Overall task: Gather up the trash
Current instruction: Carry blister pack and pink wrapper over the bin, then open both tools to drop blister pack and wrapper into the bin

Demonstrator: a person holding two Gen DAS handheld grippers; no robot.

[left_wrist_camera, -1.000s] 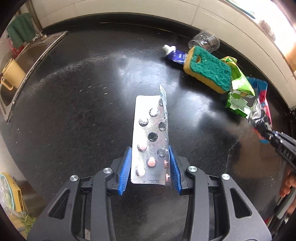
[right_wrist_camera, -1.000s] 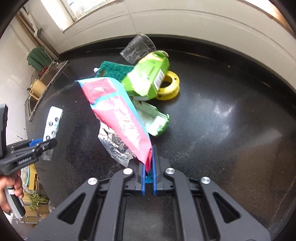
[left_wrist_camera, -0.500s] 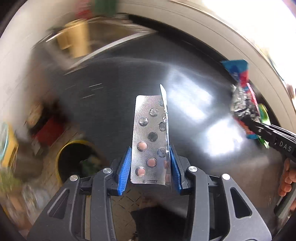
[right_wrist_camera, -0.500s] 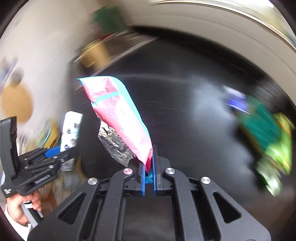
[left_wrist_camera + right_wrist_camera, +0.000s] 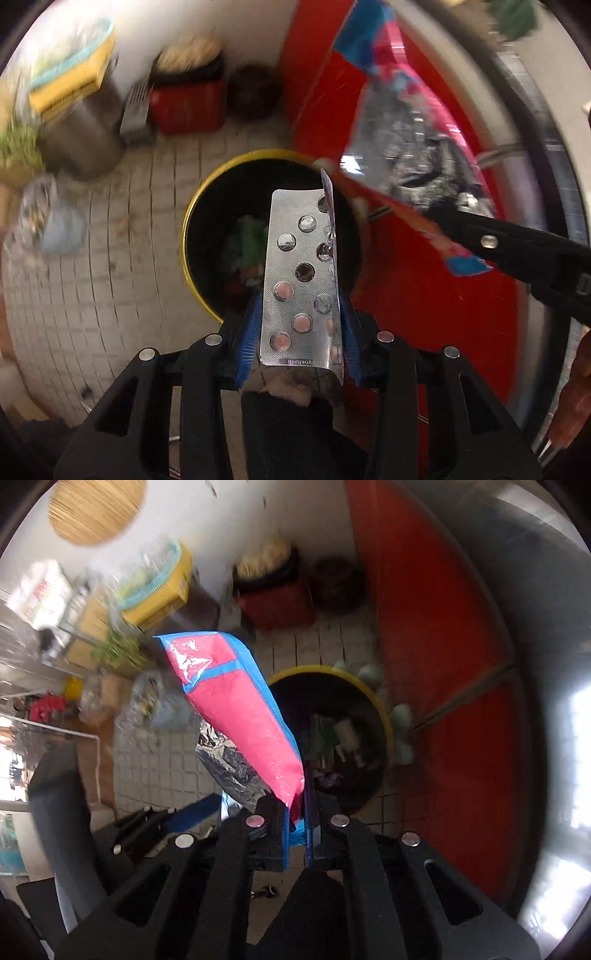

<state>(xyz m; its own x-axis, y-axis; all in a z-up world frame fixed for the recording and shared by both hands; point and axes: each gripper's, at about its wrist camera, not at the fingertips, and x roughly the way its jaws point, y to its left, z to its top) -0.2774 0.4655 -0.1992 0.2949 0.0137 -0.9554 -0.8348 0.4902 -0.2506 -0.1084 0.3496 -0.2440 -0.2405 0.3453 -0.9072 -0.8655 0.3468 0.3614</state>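
Observation:
My left gripper (image 5: 300, 332) is shut on a silver blister pack (image 5: 297, 273) with a few pink pills left in it. The pack stands up over a yellow-rimmed bin (image 5: 192, 206) on the tiled floor, with trash inside. My right gripper (image 5: 297, 812) is shut on a pink and blue snack wrapper (image 5: 240, 709) with a silver inside. That wrapper hangs over the same bin (image 5: 384, 716). In the left wrist view the wrapper (image 5: 399, 147) and the right gripper's black body (image 5: 517, 254) reach in from the right. The left gripper's blue pad (image 5: 192, 812) shows at the lower left of the right wrist view.
A red cabinet front (image 5: 406, 295) runs beside the bin. Against the wall stand a red crate (image 5: 188, 107), a dark pot (image 5: 255, 92), a metal can (image 5: 81, 144) and a yellow box (image 5: 70, 85). Plastic bags (image 5: 55, 225) lie on the floor at left.
Both grippers swung away from the black countertop and rolled, and now point down over the floor bin. Each still holds its piece of trash.

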